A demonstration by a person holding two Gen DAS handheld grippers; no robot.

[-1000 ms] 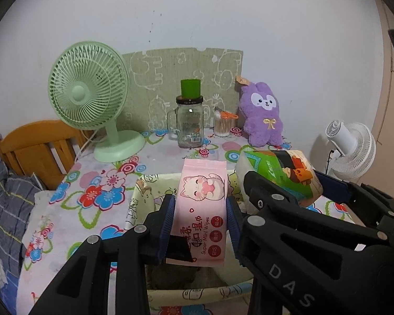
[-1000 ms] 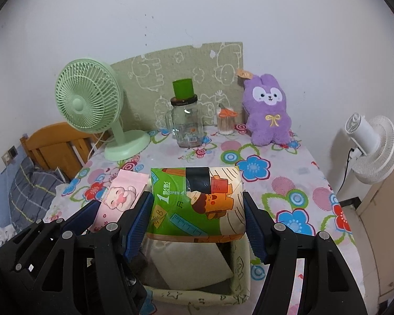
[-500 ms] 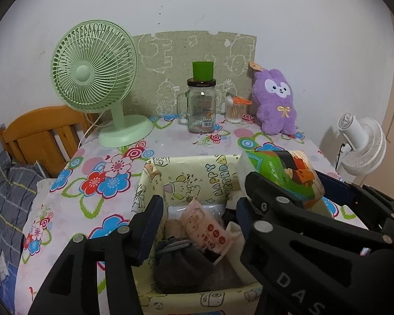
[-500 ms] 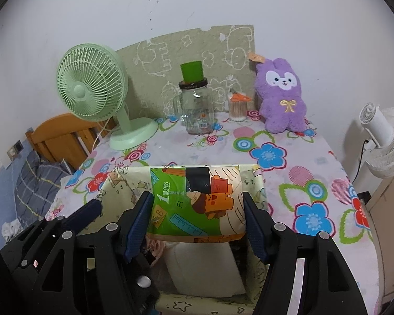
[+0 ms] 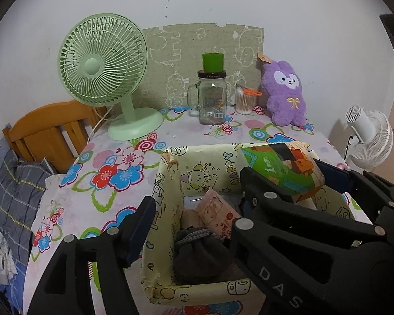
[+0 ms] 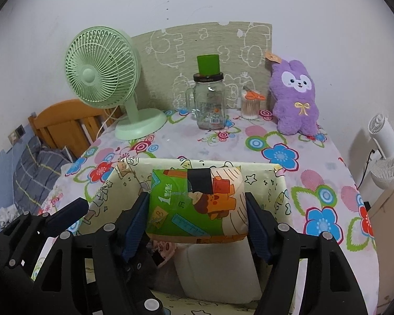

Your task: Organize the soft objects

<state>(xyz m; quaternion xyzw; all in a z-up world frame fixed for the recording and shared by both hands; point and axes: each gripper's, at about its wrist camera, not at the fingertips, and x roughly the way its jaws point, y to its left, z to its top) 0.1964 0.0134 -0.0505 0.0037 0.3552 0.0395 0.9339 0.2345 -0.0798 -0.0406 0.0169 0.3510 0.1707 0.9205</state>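
Releasing over fabric bin (image 6: 265,181): right gripper (image 6: 197,210) opening, green tissue pack (image 6: 197,204) between its jaws. Left gripper (image 5: 191,218) widening, empty. Drop low, centred.

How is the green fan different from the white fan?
The green fan stands on the table, but the white fan sits beside it, off the table. The green fan looks bigger and faces us; the white fan is tipped upward, showing its back. Both have round wire cages.
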